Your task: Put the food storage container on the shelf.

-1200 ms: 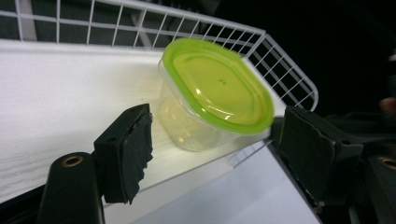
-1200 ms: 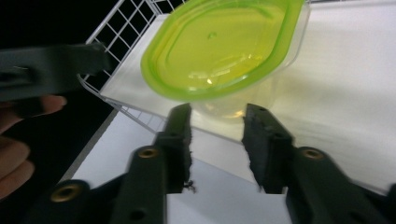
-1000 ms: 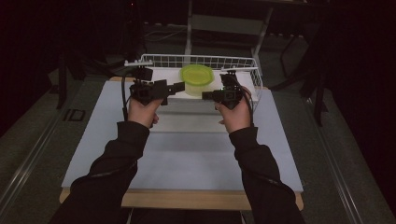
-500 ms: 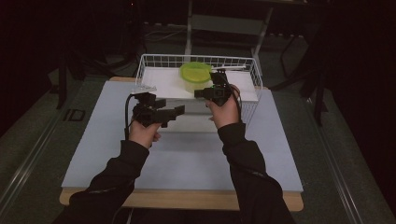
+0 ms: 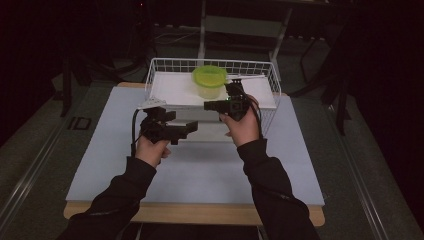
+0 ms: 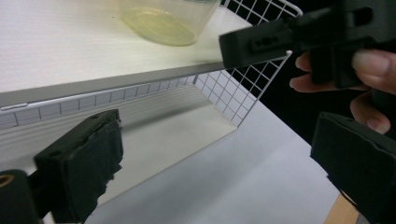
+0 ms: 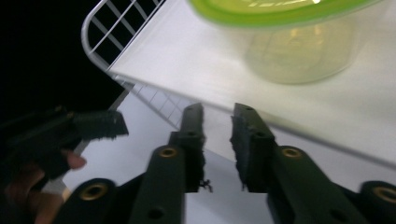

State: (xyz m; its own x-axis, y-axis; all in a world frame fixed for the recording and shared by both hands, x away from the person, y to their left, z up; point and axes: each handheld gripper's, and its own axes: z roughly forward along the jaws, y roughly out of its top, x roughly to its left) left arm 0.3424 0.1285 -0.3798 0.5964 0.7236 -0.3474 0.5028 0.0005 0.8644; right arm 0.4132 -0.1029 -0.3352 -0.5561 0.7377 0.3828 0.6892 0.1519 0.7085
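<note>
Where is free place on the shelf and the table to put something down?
The white shelf is bare left of the green-lidded container and also right of it. The table mat is bare between the forearms. It is crowded at the shelf front, where the left claw and right claw hover.

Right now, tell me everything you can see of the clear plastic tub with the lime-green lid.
The clear plastic tub with the lime-green lid is round, with yellowish see-through walls that narrow slightly toward the base. Its lid is on and overhangs the rim. It stands upright on the white shelf board inside the white wire basket, toward the back. Neither gripper touches it. Contents cannot be made out.
</note>
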